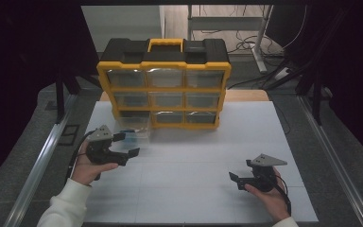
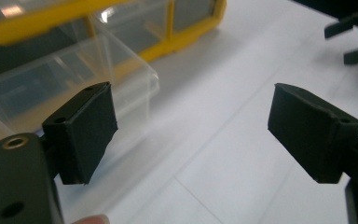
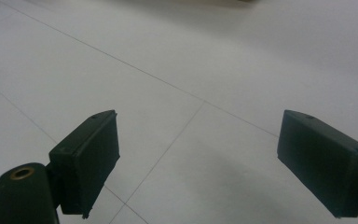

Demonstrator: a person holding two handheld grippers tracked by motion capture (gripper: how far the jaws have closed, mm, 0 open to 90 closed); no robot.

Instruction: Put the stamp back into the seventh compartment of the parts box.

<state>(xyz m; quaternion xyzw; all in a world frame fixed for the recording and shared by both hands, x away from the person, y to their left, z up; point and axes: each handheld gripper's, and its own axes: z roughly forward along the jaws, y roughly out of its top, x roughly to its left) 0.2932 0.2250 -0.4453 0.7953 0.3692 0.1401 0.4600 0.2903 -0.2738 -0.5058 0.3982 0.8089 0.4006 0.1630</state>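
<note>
Left tool [image 1: 126,145] spread wide, nothing between jaws, sitting just right of clear drawer [image 1: 133,128]. Drawer pulled out of yellow organizer [image 1: 164,85] at bottom-left slot, resting on white surface [image 1: 208,146] around 10 o'clock, looks empty-ish but hard to tell. Right tool [image 1: 239,178] also released, empty, down at 4 o'clock, well apart from drawer, jaws facing 9 o'clock over bare surface.
</note>
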